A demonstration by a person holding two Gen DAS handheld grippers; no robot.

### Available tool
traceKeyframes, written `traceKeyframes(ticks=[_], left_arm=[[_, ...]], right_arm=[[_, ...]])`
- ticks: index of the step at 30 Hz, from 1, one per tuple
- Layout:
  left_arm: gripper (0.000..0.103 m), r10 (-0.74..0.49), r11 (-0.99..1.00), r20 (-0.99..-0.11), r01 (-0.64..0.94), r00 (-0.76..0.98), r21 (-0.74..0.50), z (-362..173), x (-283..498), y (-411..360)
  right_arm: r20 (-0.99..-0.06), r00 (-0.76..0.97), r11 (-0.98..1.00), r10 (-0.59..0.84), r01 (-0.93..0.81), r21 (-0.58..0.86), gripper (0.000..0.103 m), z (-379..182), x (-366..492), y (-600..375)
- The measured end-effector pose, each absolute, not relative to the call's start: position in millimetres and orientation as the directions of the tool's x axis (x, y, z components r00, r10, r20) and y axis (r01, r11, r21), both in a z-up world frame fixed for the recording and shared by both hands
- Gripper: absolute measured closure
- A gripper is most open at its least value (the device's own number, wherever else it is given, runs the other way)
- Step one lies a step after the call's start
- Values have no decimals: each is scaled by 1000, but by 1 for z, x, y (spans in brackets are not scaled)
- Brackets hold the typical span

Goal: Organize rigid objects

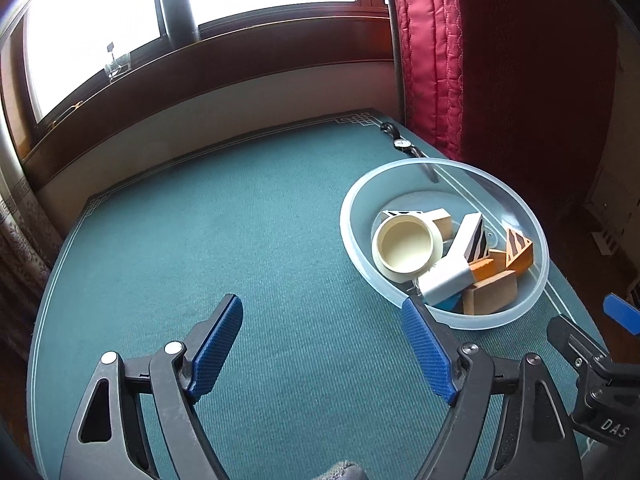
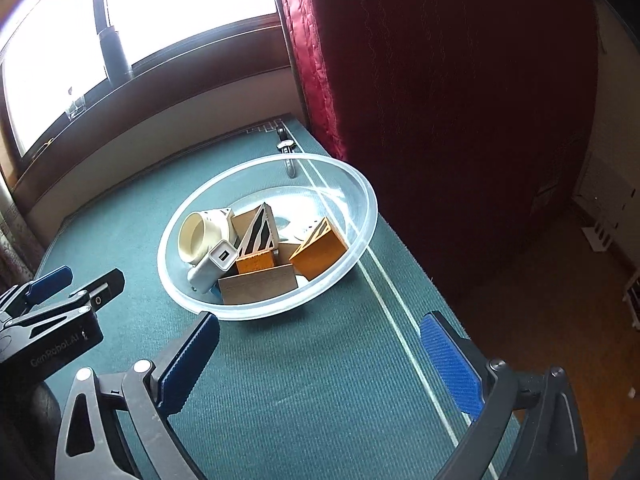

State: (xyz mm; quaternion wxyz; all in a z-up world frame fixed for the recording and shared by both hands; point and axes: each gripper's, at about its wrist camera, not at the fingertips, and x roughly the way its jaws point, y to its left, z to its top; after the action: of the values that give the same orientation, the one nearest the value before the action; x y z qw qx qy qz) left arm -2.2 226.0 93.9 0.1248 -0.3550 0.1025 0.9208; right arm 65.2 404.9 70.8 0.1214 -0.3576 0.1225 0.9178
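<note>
Just before the clear bowl (image 2: 362,236), both the left tongs (image 1: 322,346) and right tongs (image 2: 322,354) are hanging released and empty, seemingly because the blocks (image 2: 320,246) are lying gathered inside it.

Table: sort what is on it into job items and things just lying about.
Job items: clear bowl; inside it cream ring, white power bank, wooden blocks.

Lying about: wristwatch behind the bowl; dark flask and small glass on the windowsill.
</note>
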Motion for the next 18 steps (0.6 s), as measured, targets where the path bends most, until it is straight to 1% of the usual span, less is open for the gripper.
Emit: traceKeyframes(ticks=[2,9,15,18], left_arm=[[15,161,-947,-669,-305,-725,102,98,4,226],[9,175,-945,-633,-308,-754,106,117,22,224],[7,151,-943,-610,-298,-778,147,125,34,228],[4,155,-942,-605,-302,-781,149,127,37,228]], right_arm=[[-679,-720,-944,141,-304,127,1,76,67,404],[-647,-743,-950,172,-298,89,1,94,72,403],[-613,-762,-956,208,-290,36,1,105,77,394],[-597,-770,-956,226,-293,16,1,109,79,392]])
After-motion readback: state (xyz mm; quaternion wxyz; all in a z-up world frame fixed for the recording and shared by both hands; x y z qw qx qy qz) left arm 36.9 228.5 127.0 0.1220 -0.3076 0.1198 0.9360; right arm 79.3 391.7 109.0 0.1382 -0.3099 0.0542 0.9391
